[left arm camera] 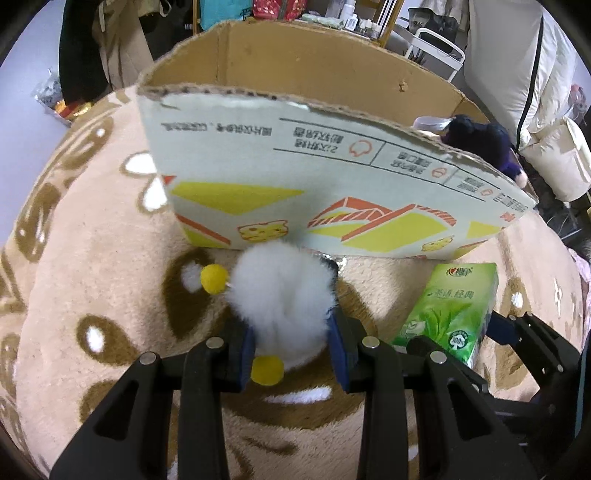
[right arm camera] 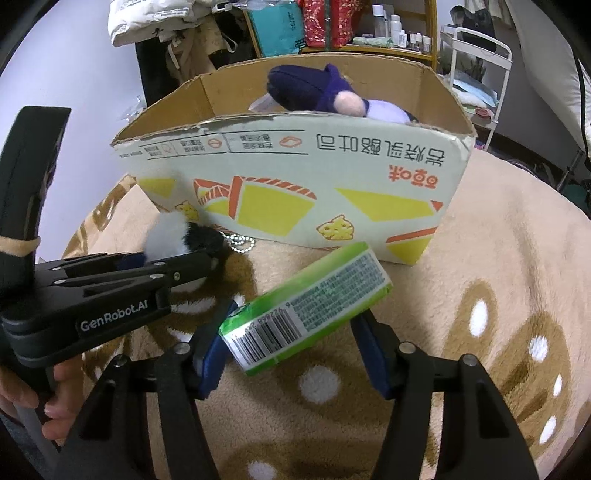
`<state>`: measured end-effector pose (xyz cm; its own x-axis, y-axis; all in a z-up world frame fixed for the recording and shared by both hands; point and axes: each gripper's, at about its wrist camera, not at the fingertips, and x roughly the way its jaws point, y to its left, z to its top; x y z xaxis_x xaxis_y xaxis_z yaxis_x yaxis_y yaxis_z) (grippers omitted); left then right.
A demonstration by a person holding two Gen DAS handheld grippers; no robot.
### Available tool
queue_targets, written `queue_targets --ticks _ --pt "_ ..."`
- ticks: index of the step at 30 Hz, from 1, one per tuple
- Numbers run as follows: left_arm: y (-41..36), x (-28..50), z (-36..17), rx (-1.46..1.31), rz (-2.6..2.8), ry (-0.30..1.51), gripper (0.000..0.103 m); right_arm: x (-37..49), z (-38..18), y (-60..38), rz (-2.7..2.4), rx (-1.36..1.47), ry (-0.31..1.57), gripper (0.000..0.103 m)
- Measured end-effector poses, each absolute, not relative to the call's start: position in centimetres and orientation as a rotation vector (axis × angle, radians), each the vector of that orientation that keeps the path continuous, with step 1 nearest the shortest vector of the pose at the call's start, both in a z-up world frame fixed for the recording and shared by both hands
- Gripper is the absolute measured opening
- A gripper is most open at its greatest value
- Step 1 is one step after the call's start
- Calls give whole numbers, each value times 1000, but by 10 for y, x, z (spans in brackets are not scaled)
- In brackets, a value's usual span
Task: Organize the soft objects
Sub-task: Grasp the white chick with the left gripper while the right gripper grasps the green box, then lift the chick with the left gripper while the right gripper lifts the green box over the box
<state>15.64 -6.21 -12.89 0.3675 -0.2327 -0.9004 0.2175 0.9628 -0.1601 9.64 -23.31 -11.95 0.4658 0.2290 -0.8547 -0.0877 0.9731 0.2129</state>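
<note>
My left gripper is shut on a white fluffy plush toy with yellow pom-pom feet, low over the blanket just before the cardboard box. The toy also shows in the right wrist view, with a ball chain beside it. My right gripper is shut on a green tissue pack, held tilted above the blanket in front of the box; the pack shows in the left wrist view. A dark purple plush lies inside the open box.
A beige plush blanket with brown and white patterns covers the surface. Behind the box stand shelves with bottles, a white trolley, hanging clothes and white bedding.
</note>
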Motion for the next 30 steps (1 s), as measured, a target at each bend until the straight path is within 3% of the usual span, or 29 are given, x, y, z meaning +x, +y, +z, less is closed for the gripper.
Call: queue_targets --ticks 15,25,27,28,30 --pt "-52 111 -82 19 -220 1016 33 75 -77 -232 198 155 916 65" --pt "-50 73 -38 40 -189 814 33 57 -36 -234 185 119 757 64" --pt "-50 70 -29 41 -183 768 33 57 -28 -236 190 114 730 58" --pt "-50 67 -24 47 -179 736 33 59 -25 -236 195 111 722 50" --pt "-50 65 -18 61 -173 694 33 62 -21 -236 203 106 710 48"
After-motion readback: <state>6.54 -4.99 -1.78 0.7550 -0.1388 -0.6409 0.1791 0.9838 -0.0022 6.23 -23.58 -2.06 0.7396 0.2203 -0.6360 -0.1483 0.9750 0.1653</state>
